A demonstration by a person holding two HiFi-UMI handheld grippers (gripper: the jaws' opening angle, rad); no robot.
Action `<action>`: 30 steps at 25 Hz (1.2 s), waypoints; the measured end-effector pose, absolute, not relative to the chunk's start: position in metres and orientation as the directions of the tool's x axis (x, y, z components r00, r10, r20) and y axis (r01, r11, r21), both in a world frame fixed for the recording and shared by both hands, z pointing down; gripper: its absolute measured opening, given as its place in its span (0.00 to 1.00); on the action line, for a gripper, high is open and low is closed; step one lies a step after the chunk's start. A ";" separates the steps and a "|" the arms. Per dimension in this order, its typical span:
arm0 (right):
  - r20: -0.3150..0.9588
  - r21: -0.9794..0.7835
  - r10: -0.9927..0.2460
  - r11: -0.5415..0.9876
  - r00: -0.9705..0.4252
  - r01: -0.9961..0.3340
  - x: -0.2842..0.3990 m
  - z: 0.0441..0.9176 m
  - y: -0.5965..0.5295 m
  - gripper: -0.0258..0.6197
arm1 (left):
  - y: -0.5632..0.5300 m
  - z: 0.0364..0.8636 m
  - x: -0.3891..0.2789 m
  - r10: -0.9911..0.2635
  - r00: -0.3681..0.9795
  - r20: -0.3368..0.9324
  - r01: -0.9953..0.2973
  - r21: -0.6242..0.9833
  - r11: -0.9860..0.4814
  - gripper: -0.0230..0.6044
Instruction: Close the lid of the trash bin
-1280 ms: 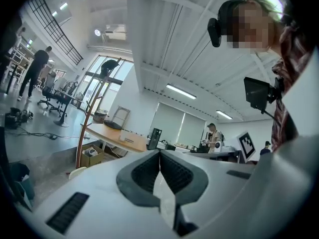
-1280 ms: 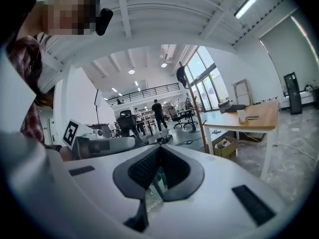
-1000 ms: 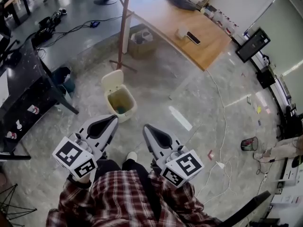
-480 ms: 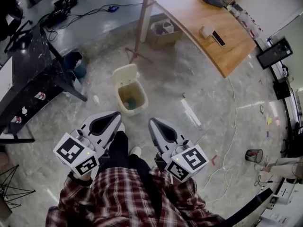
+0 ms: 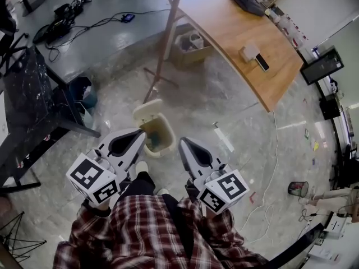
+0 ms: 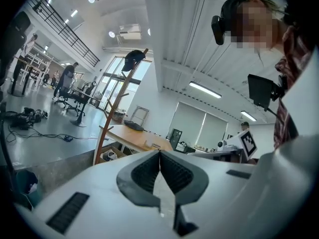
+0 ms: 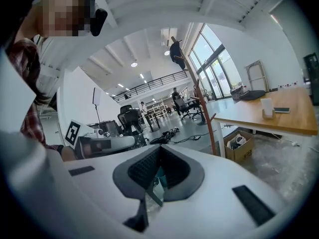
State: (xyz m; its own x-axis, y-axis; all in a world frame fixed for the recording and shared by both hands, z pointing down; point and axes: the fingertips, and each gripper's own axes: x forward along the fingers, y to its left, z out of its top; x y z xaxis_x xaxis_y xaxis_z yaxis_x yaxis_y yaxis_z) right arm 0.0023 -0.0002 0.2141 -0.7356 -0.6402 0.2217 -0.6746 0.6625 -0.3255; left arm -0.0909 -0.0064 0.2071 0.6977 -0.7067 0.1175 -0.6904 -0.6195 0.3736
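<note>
Between both gripper tips, just ahead: cream trash bin (image 5: 161,151), lid (image 5: 147,110) flipped up on far side, opening exposed, teal item inside. L gripper (image 5: 139,132) clenched, nothing betw. jaws; tip by bin's left edge, contact unclear. R gripper (image 5: 181,141) clenched too, empty; tip just right of bin. Beyond bin: coat stand (image 5: 164,52), cardboard box (image 5: 190,45); wooden table (image 5: 241,35) further right.

The trash bin (image 5: 152,121) now lies nearer, just beyond the left tongs (image 5: 136,133).
</note>
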 end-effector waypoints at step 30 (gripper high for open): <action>0.433 -0.501 -0.399 0.639 -0.808 -0.584 -0.023 0.353 -0.068 0.06 | -0.139 0.382 -0.117 -0.634 0.654 0.413 -0.748 0.478 -0.461 0.06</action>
State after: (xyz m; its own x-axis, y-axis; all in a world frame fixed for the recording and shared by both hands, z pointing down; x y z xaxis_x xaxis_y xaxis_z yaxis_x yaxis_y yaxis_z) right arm -0.0234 -0.0683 0.3525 -0.8083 -0.3990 0.4330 -0.5838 0.6389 -0.5010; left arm -0.1173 -0.1387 0.3822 0.6541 -0.6340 0.4125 -0.7480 -0.4610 0.4775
